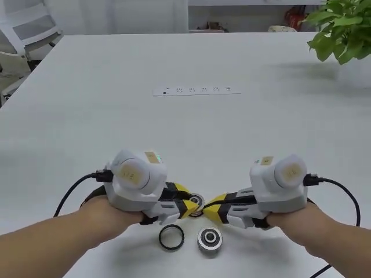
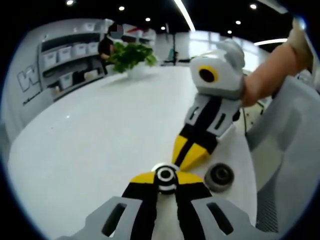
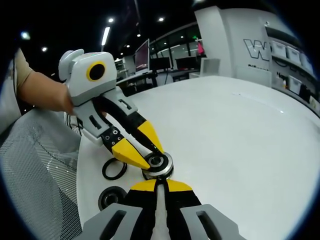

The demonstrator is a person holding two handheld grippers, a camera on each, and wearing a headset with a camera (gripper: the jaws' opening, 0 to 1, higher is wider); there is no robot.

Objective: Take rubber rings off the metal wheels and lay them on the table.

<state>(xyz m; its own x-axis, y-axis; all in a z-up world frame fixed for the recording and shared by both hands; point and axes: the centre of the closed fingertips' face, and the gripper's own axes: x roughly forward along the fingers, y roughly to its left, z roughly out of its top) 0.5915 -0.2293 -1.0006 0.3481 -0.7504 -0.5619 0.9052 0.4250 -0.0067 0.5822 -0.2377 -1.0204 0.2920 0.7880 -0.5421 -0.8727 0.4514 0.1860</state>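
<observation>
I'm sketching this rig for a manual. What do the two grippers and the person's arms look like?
Both the left gripper and right gripper have rounded white-grey housings, each with a round pale-yellow disc and a small label on top, black mid-sections and pointed yellow jaw tips. A black cable leaves each housing's outer side. The forearms are bare.
</observation>
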